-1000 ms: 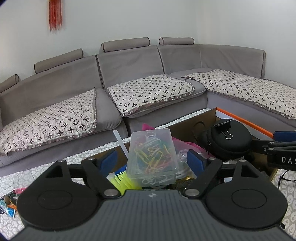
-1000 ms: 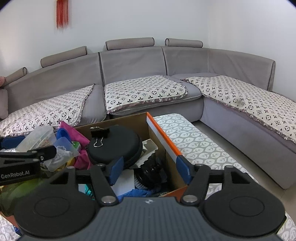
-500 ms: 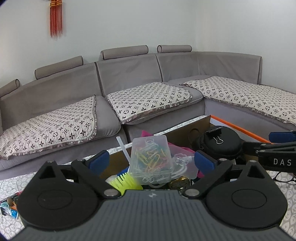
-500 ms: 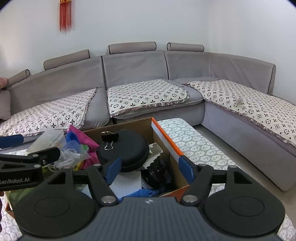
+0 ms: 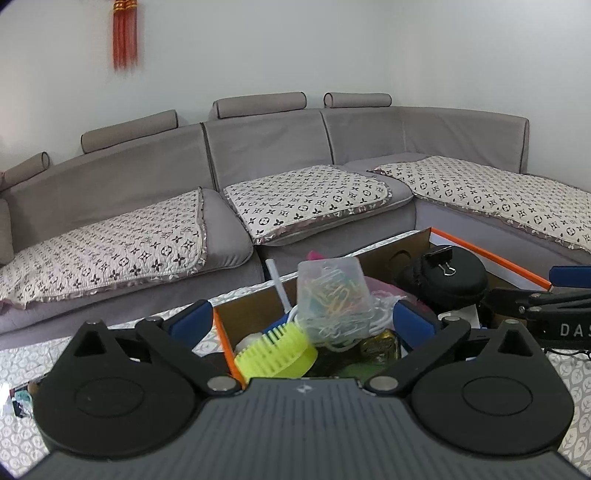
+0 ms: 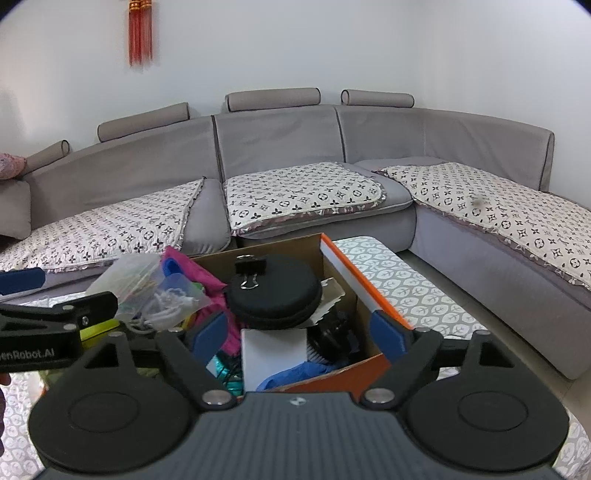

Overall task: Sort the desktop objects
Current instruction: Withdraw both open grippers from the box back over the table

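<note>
Sitting heaped in an orange-edged cardboard box (image 6: 364,295), the desk clutter fills the lower middle of both views. Clear plastic case of coloured paper clips (image 5: 334,295) stands tilted at centre of the left wrist view, resting on the pile. Just below it, lower centre, a lime-green comb-like brush (image 5: 277,349); a white stick (image 5: 279,286) pokes up behind. A gold-wrapped item (image 5: 380,343) lies just right of the case's base.

Right of the case, a round black zip pouch (image 5: 447,277) with a black binder clip (image 5: 441,258) lying on top. Same pouch (image 6: 275,295) and clip (image 6: 250,271) sit mid-frame in the right wrist view, beside pink fabric (image 6: 205,277), a white block (image 6: 275,354) and blue cloth (image 6: 295,371) lower down.

Left gripper (image 5: 301,319): blue pads spread wide, released, gripping nothing; the clip case shows between them, untouched as far as I can tell. Right gripper (image 6: 297,332): pads likewise parted, empty, framing the white block and pouch.

Each gripper shows at the other view's edge: right one at far right, left one at far left.

Box rests on a leaf-patterned table cover (image 6: 402,280). Beyond, a grey corner sofa (image 5: 266,147) with patterned seat pads; a red tassel (image 6: 140,33) hangs on the wall, upper left.
</note>
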{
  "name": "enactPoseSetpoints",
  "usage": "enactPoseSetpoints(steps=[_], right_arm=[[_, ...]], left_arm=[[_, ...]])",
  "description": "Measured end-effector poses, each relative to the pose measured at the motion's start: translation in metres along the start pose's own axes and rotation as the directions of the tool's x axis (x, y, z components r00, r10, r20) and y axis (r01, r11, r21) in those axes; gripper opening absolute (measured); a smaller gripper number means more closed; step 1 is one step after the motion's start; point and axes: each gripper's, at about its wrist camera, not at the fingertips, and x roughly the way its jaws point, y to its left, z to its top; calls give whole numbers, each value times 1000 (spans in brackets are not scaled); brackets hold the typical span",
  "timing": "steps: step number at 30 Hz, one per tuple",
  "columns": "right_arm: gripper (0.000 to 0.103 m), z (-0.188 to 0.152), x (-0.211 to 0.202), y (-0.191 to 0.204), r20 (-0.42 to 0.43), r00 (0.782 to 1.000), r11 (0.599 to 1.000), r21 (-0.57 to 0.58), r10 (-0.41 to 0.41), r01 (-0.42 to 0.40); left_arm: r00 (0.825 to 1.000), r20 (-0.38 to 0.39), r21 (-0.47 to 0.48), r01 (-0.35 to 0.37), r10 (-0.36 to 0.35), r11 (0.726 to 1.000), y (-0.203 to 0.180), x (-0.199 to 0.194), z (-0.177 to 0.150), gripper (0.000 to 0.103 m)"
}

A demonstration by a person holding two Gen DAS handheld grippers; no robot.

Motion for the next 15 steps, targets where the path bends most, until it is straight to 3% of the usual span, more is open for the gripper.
enactPoseSetpoints(steps=[15], right_arm=[[94, -7, -10, 28, 1, 999, 998, -46, 35, -35]], left_arm=[[1000, 11, -8, -25, 25, 1000, 32, -12, -11, 103]])
